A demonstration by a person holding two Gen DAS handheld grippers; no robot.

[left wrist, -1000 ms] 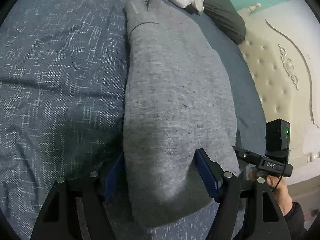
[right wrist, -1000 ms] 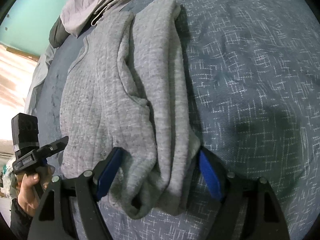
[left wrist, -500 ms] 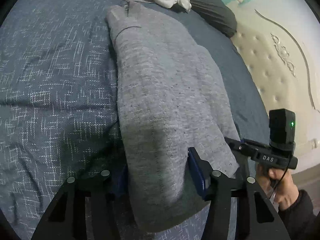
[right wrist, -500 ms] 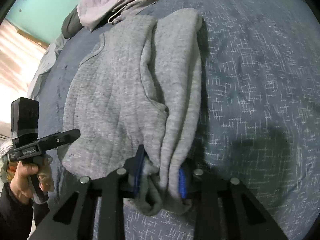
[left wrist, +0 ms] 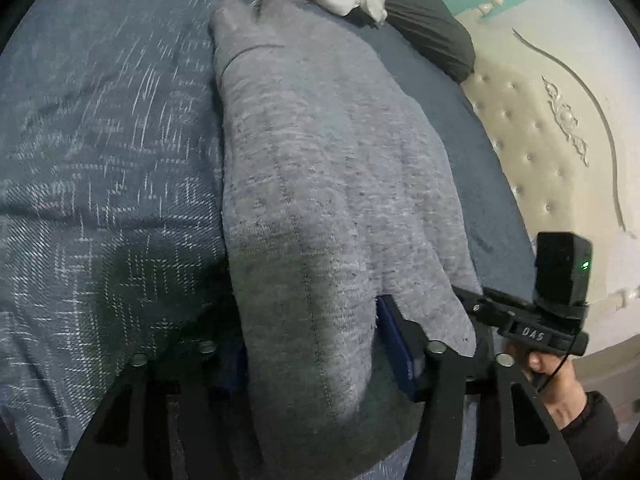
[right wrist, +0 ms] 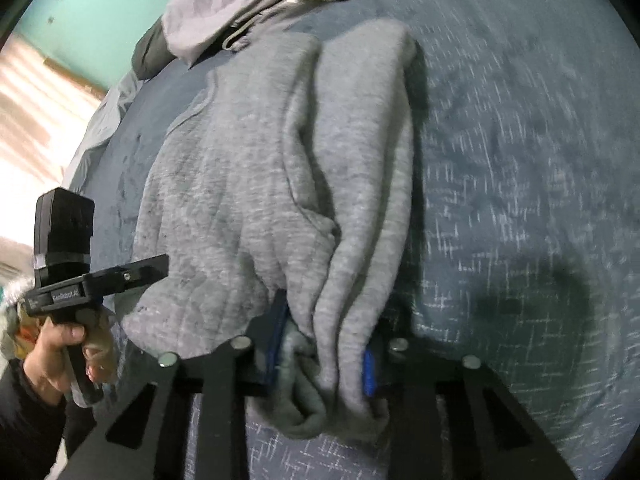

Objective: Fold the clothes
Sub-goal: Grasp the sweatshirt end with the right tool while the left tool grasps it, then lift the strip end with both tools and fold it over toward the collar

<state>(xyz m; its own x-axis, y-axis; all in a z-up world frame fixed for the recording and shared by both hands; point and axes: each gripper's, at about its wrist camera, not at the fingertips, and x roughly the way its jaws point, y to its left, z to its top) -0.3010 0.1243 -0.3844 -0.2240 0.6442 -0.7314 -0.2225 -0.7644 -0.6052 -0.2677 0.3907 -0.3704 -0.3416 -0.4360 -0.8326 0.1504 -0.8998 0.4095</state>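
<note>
Blue bed (left wrist: 100, 184) | my left gripper (left wrist: 312, 356) closing on grey sweater's (left wrist: 332, 184) near hem, right gripper (right wrist: 324, 356) pinching it too | sweater runs lengthwise away from both

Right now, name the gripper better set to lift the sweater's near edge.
Right. The right gripper pinches the grey sweater bunched tight between its pads; the left gripper is closing its jaws around a wider, looser fold of it.
</note>
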